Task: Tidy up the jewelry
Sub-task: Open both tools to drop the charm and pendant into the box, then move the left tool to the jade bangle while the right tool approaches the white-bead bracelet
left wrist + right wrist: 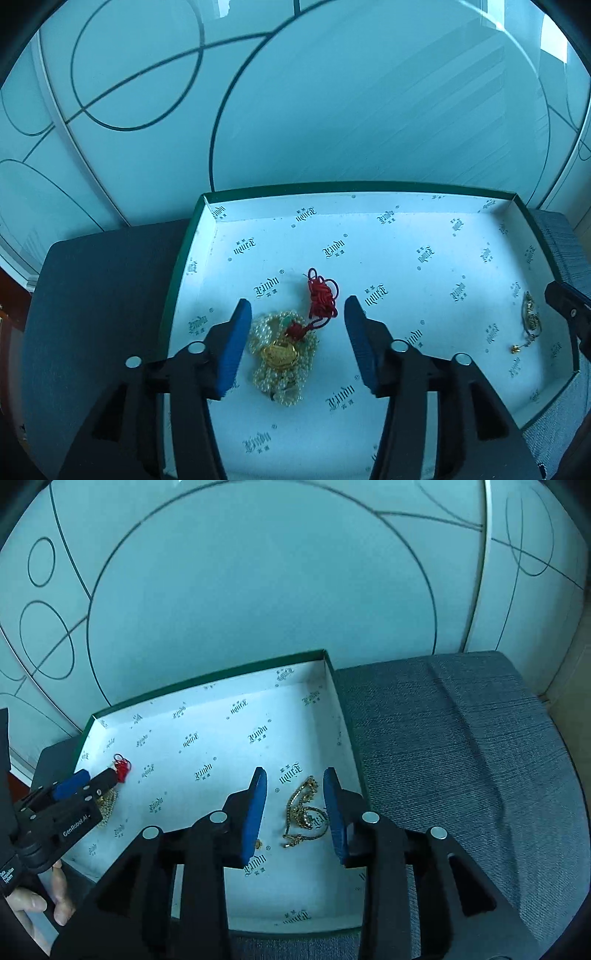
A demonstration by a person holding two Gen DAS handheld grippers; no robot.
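Note:
A shallow green box with a white printed lining lies on a grey cushion. In the left wrist view a heap of pearl beads with a gold pendant and a red knotted cord lies in the box. My left gripper is open, its blue pads either side of the heap. In the right wrist view a gold chain lies near the box's right wall. My right gripper is open around it. The left gripper shows at the far left there.
The grey cushion extends right of the box. A pale glass wall with dark curved lines stands behind. A hand holds the left tool. A small gold piece lies by my right gripper's left pad.

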